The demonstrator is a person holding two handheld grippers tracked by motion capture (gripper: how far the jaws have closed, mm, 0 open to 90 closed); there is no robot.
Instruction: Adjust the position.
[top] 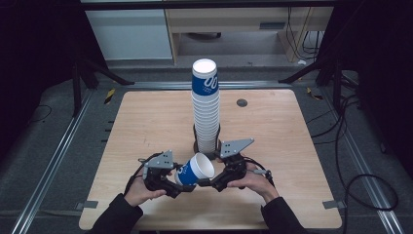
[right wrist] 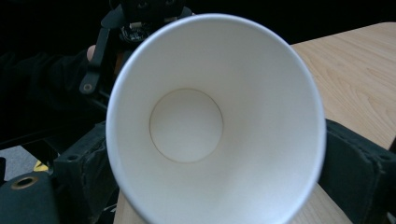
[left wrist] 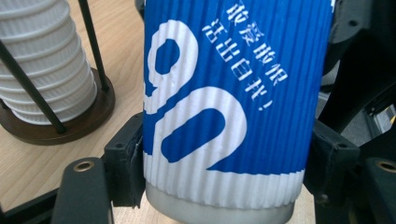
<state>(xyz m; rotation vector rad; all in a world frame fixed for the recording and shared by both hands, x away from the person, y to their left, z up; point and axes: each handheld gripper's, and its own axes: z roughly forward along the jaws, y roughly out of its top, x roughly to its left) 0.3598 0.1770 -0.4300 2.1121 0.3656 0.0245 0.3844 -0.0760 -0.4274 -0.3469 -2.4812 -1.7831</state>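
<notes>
My left claw (top: 179, 187) sits nr the front edge of the surface (top: 146, 122), a bit left of centre; it's clamped tight on the blue & white cup (top: 194, 170), pads pressing the ribbed sleeve on both sides just above the cup's base, as the left claw's view shows (left wrist: 233, 93); cup is off the surface, lying tilted, base toward my left claw, open mouth pointing right & a little away from me; my left hand (top: 141, 191) wraps the claw body from below.

Behind the cup, nr the middle of the surface, stands the tall stack of cups (top: 205, 105), upright in a dark round holder (left wrist: 60, 126) w/ thin black rods; stack's base is just beyond the held cup, apart from it.

My right claw (top: 207, 181) comes in from the right, jaws spread wide either side of the cup's mouth; right claw's view looks straight into the white inside of the cup (right wrist: 187, 126), rim betw the two jaws; can't tell if the pads actually press the rim, looks more like flanking than gripping; my right hand (top: 253, 183) holds that claw nr the front edge, right of centre.
</notes>
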